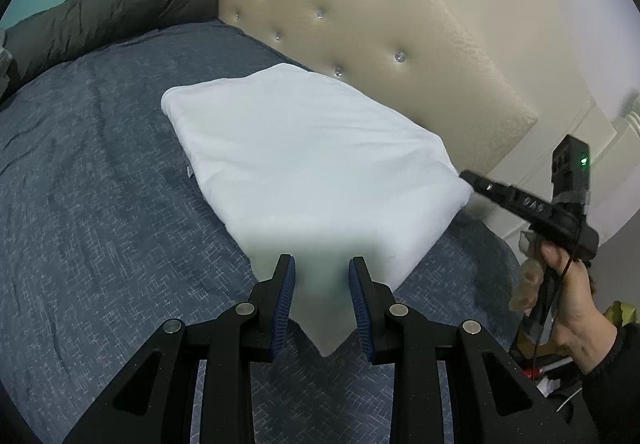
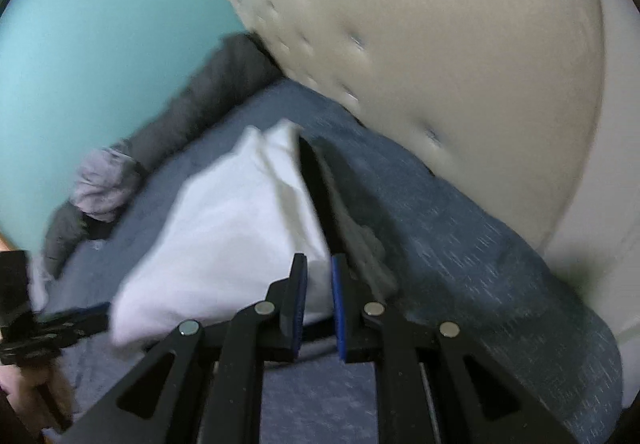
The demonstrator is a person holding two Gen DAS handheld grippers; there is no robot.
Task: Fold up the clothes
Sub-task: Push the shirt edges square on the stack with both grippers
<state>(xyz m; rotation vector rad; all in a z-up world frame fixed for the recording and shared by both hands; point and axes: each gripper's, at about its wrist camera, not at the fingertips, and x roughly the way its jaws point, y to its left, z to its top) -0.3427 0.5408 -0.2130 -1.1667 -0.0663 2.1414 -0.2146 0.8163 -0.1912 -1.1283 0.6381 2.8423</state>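
A white folded cloth (image 1: 304, 160) lies on the blue bedspread (image 1: 100, 184), close to the headboard. My left gripper (image 1: 322, 264) is open, and the cloth's near corner lies between its blue pads (image 1: 285, 300). In the left wrist view my right gripper (image 1: 466, 177) is held by a hand (image 1: 568, 292) and has its tip at the cloth's right corner. The right wrist view is blurred. There my right gripper (image 2: 319, 264) has a narrow jaw with an edge of the white cloth (image 2: 224, 228) pinched in it. The left gripper (image 2: 52, 324) shows at the far left.
A cream tufted headboard (image 1: 360, 24) runs along the right of the bed. A dark grey quilt (image 1: 112, 8) and a pale crumpled garment (image 2: 104, 184) lie along the teal wall (image 2: 100, 44). The bedspread (image 2: 480, 244) stretches to the left of the cloth.
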